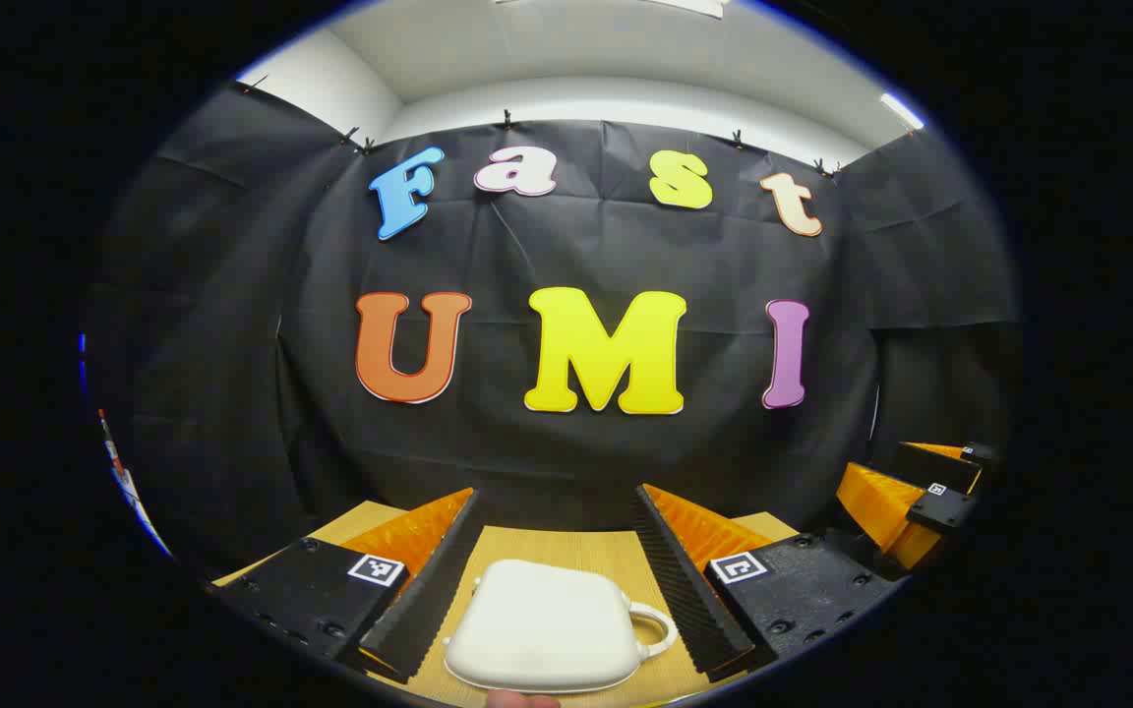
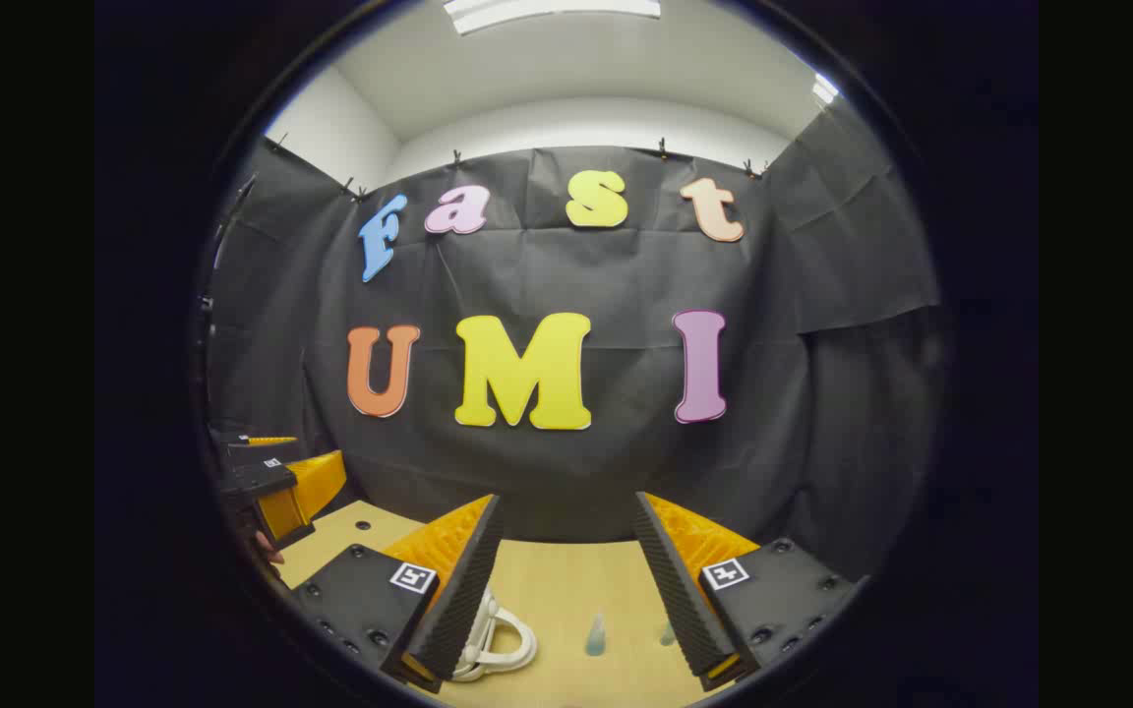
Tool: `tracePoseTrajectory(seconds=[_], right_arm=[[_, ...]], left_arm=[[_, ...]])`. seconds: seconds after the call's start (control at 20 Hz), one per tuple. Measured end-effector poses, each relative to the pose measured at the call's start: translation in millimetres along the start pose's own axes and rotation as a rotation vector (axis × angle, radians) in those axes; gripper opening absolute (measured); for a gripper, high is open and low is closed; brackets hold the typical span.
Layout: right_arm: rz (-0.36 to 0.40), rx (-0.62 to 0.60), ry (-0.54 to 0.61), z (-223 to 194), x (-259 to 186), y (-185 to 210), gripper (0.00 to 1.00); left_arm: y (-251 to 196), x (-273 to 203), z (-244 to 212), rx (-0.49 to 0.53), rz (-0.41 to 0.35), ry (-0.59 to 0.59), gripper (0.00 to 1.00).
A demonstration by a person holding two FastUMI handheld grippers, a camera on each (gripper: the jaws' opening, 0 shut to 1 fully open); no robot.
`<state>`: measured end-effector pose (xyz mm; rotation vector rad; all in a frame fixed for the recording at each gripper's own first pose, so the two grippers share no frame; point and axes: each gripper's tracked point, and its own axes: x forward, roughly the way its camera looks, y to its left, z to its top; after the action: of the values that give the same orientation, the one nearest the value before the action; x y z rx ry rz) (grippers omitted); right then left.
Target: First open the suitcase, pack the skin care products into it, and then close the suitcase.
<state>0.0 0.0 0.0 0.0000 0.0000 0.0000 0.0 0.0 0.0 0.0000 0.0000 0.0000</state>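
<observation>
On the table [image 2: 566,580] — closed white suitcase [image 1: 542,624], small bottle [image 2: 595,636] beside it — both claws spread apart.

A staged recording booth, not a home: black cloth wall [image 1: 576,472] clipped up under a white ceiling [image 2: 576,88], with a bare wooden worktop [image 2: 566,590].

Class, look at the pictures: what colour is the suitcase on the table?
White; the suitcase shows best in the left gripper view.
</observation>
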Motion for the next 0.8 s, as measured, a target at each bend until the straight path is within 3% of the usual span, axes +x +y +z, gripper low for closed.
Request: tracePoseTrajectory(seconds=[0.8], right_arm=[[-0.003,-0.001,0.045,-17.0,-0.3,-25.3,0.8]], left_arm=[[-27.8,5.5,-4.1,0.004,-0.028,-0.011,0.97]])
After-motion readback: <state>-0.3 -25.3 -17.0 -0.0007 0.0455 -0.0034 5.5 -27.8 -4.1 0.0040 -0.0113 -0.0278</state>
